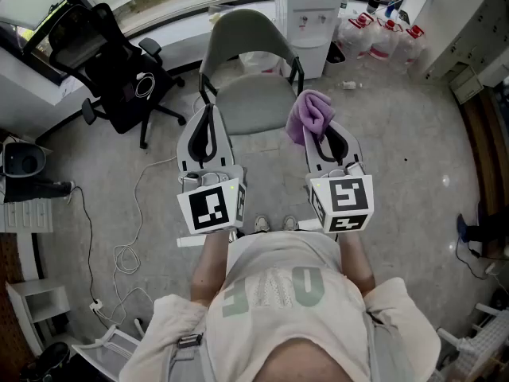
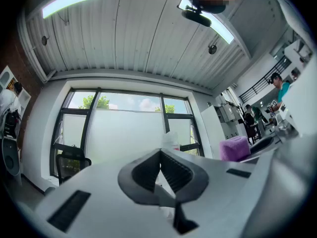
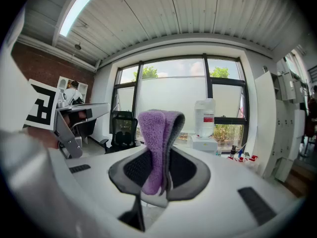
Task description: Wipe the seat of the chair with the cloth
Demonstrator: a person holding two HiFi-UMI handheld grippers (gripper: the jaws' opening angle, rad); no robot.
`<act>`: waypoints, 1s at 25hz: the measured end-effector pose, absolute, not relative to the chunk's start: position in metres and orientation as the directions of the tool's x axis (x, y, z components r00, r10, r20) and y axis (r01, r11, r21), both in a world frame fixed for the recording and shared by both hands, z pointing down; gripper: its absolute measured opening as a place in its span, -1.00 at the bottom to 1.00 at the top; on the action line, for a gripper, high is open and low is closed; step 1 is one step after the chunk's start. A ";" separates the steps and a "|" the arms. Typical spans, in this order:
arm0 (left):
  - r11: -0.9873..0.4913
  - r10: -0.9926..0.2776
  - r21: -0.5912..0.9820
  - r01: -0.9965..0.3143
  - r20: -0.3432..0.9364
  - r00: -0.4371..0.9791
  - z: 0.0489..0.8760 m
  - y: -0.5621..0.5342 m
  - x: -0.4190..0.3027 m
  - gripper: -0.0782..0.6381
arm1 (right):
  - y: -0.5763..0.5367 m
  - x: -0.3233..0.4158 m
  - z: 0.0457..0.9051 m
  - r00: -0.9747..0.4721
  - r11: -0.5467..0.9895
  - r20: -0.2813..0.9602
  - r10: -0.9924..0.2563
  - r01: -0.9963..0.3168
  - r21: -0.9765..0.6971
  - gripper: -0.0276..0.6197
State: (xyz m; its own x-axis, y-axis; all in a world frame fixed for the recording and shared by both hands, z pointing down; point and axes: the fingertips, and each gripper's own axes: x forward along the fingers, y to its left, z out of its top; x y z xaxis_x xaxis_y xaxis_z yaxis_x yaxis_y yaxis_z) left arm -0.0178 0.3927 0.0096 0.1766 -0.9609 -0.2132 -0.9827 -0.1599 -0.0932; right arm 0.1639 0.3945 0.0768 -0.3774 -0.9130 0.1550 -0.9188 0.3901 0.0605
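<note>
A grey-green chair [image 1: 253, 94] stands on the floor ahead of me, its seat bare and its backrest toward the window. My right gripper [image 1: 316, 130] is shut on a folded purple cloth [image 1: 310, 114], held in the air at the seat's right front corner. In the right gripper view the cloth [image 3: 157, 148] stands up from between the closed jaws. My left gripper [image 1: 208, 126] is shut with nothing in it, raised at the seat's left front edge; its view looks up at the window and ceiling, and the cloth [image 2: 234, 148] shows at the right.
A black office chair [image 1: 107, 62] stands at the back left. A white water dispenser [image 1: 308, 18] is behind the grey chair, with bottles [image 1: 374, 38] on the floor to its right. White cables [image 1: 127, 253] trail over the floor at left.
</note>
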 end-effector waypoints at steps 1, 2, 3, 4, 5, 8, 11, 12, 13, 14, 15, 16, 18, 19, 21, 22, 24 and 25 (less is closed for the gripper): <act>-0.161 -0.960 -0.094 -0.983 -0.217 0.178 0.009 0.393 -0.018 -0.75 | 0.394 0.163 0.076 -0.377 0.390 0.154 -0.913 -0.919 0.060 -0.65; -0.161 -0.959 -0.094 -0.982 -0.221 0.179 0.008 0.393 -0.019 -0.75 | 0.394 0.163 0.076 -0.378 0.390 0.152 -0.913 -0.919 0.060 -0.65; -0.161 -0.958 -0.094 -0.982 -0.224 0.179 0.007 0.393 -0.019 -0.75 | 0.394 0.162 0.075 -0.378 0.390 0.150 -0.913 -0.919 0.059 -0.64; -0.161 -0.958 -0.093 -0.983 -0.226 0.178 0.007 0.393 -0.020 -0.75 | 0.394 0.161 0.075 -0.379 0.391 0.148 -0.913 -0.919 0.059 -0.65; -0.160 -0.957 -0.093 -0.983 -0.227 0.177 0.006 0.394 -0.021 -0.75 | 0.394 0.161 0.074 -0.381 0.392 0.145 -0.913 -0.918 0.058 -0.64; -0.160 -0.957 -0.092 -0.983 -0.229 0.177 0.006 0.395 -0.023 -0.75 | 0.396 0.158 0.074 -0.383 0.394 0.147 -0.912 -0.918 0.056 -0.65; -0.161 -0.957 -0.091 -0.983 -0.229 0.178 0.007 0.394 -0.028 -0.75 | 0.396 0.154 0.076 -0.382 0.394 0.149 -0.912 -0.918 0.057 -0.65; -0.161 -0.957 -0.089 -0.983 -0.229 0.178 0.008 0.393 -0.031 -0.75 | 0.395 0.152 0.076 -0.381 0.392 0.145 -0.913 -0.918 0.057 -0.65; -0.161 -0.957 -0.087 -0.983 -0.228 0.177 0.009 0.392 -0.034 -0.75 | 0.395 0.150 0.076 -0.381 0.391 0.138 -0.914 -0.919 0.054 -0.65; -0.162 -0.958 -0.084 -0.983 -0.227 0.177 0.010 0.391 -0.037 -0.75 | 0.394 0.147 0.075 -0.380 0.389 0.131 -0.915 -0.920 0.051 -0.65; -0.162 -0.958 -0.081 -0.983 -0.225 0.177 0.012 0.389 -0.040 -0.75 | 0.393 0.145 0.075 -0.382 0.390 0.126 -0.916 -0.920 0.046 -0.65; -0.163 -0.959 -0.078 -0.984 -0.224 0.176 0.013 0.387 -0.044 -0.75 | 0.393 0.141 0.074 -0.385 0.393 0.122 -0.915 -0.919 0.043 -0.64; -0.162 -0.959 -0.074 -0.984 -0.223 0.175 0.015 0.383 -0.053 -0.75 | 0.390 0.133 0.073 -0.401 0.407 0.116 -0.909 -0.913 0.035 -0.65; -0.162 -0.959 -0.073 -0.984 -0.222 0.175 0.016 0.381 -0.059 -0.75 | 0.389 0.129 0.072 -0.408 0.413 0.110 -0.906 -0.911 0.025 -0.64; -0.162 -0.960 -0.067 -0.984 -0.221 0.173 0.017 0.377 -0.070 -0.75 | 0.387 0.122 0.070 -0.411 0.412 0.092 -0.907 -0.911 -0.011 -0.65; -0.162 -0.960 -0.061 -0.985 -0.221 0.172 0.018 0.376 -0.076 -0.75 | 0.387 0.119 0.069 -0.410 0.408 0.081 -0.909 -0.912 -0.033 -0.64; -0.165 -0.959 -0.047 -0.985 -0.224 0.171 0.019 0.371 -0.087 -0.75 | 0.383 0.114 0.068 -0.407 0.403 0.068 -0.911 -0.913 -0.064 -0.64; -0.168 -0.958 -0.042 -0.985 -0.228 0.173 0.019 0.369 -0.092 -0.75 | 0.381 0.112 0.069 -0.403 0.399 0.066 -0.913 -0.915 -0.068 -0.64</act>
